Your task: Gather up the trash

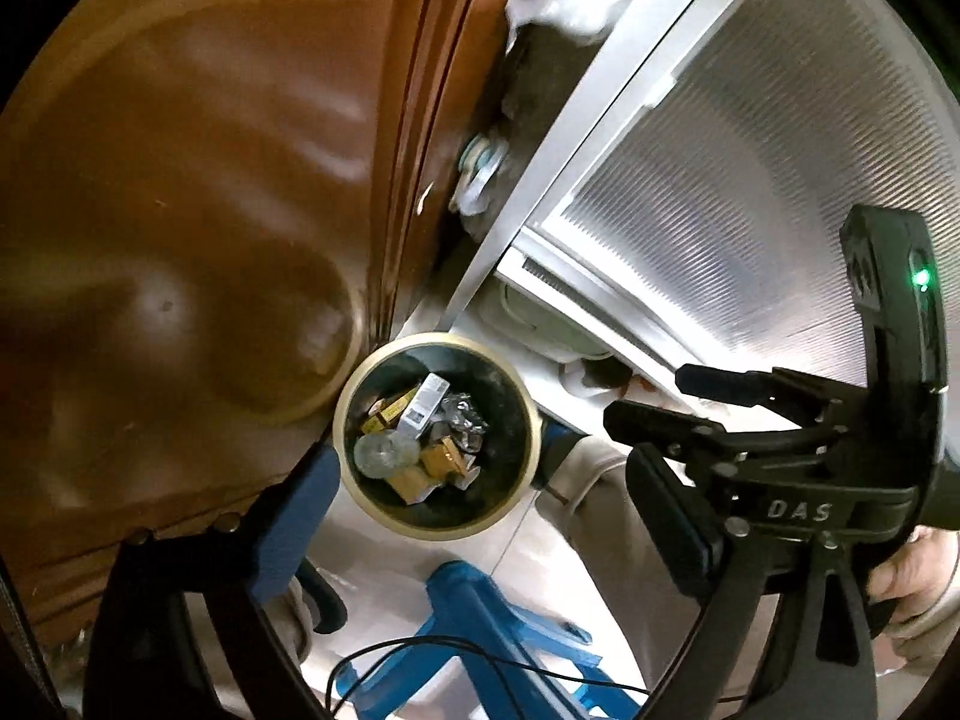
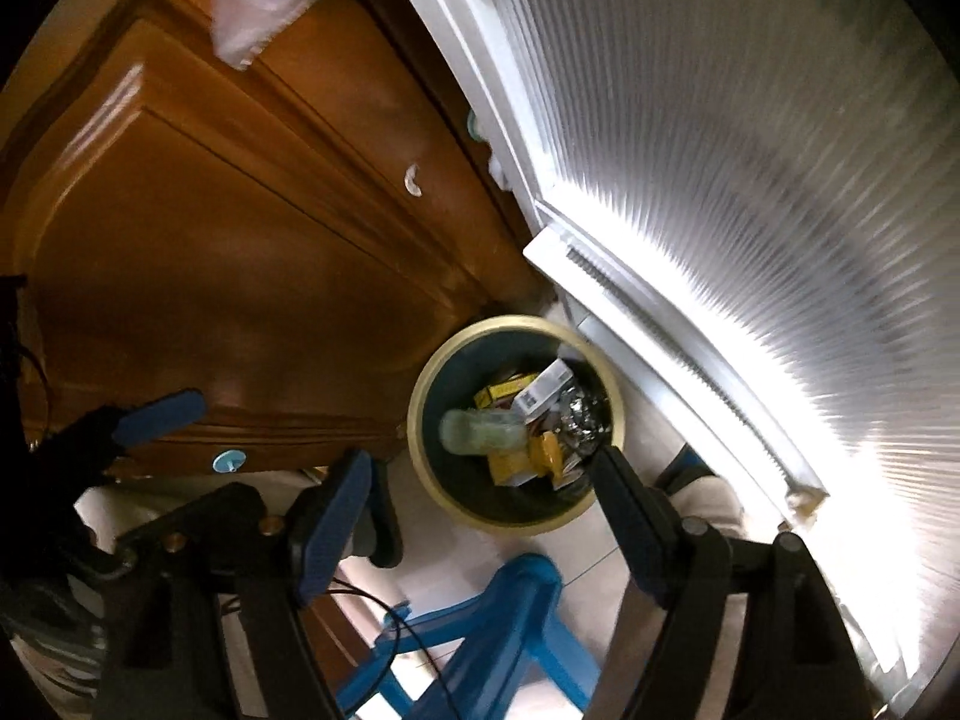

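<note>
A round trash bin with a cream rim [image 1: 522, 384] [image 2: 420, 384] stands on the floor below both grippers. It holds yellow boxes [image 1: 441, 459] [image 2: 510, 465], a white carton [image 1: 423, 405] [image 2: 540, 390], crumpled foil [image 1: 462, 417] [image 2: 582, 411] and a clear plastic bottle [image 1: 384, 453] [image 2: 474, 432]. My left gripper [image 1: 429, 489] is open and empty above the bin, one blue finger [image 1: 294, 525] at its left. My right gripper [image 2: 480, 480] is open and empty above the bin, and shows in the left wrist view [image 1: 651, 396].
A brown wooden cabinet door [image 1: 180, 210] [image 2: 210, 252] stands left of the bin. A white frame with ribbed translucent panel [image 1: 750, 180] [image 2: 750, 180] runs on the right. A blue stool [image 1: 480, 618] [image 2: 492, 630] and black cable [image 1: 480, 654] lie below.
</note>
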A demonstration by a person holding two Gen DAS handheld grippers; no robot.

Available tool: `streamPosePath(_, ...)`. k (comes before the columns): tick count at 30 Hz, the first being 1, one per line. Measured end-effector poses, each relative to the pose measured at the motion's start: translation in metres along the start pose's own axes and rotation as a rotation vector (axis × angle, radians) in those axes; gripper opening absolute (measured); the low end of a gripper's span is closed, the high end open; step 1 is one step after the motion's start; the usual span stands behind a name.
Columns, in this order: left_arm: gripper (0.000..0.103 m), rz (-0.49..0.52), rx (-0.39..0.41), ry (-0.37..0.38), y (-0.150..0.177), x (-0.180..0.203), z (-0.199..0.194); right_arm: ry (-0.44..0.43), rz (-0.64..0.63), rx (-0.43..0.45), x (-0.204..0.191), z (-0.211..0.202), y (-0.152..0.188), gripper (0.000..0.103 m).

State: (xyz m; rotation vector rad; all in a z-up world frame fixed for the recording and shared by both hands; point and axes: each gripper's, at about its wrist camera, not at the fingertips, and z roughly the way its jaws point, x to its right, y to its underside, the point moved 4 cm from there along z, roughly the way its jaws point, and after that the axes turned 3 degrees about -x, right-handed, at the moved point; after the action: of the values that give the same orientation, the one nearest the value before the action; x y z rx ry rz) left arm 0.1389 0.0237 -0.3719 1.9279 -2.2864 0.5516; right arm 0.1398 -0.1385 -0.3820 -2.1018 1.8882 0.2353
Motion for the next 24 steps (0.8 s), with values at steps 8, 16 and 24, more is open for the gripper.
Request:
streamPosePath(8,0.099,0.023,0.057,-0.027,0.01,0.025,-0.041,0.054,-0.05,0.071,-0.003,-0.041,0.013,0.077)
streamPosePath(16,0.099,0.062,0.139,-0.081,0.014,0.045,-0.089,0.121,-0.093,0.144,-0.006,-0.092,0.036,0.077)
streamPosePath(24,0.099,0.084,0.197,-0.104,0.02,0.061,-0.134,0.176,-0.167,0.262,-0.028,-0.147,0.047,0.077)
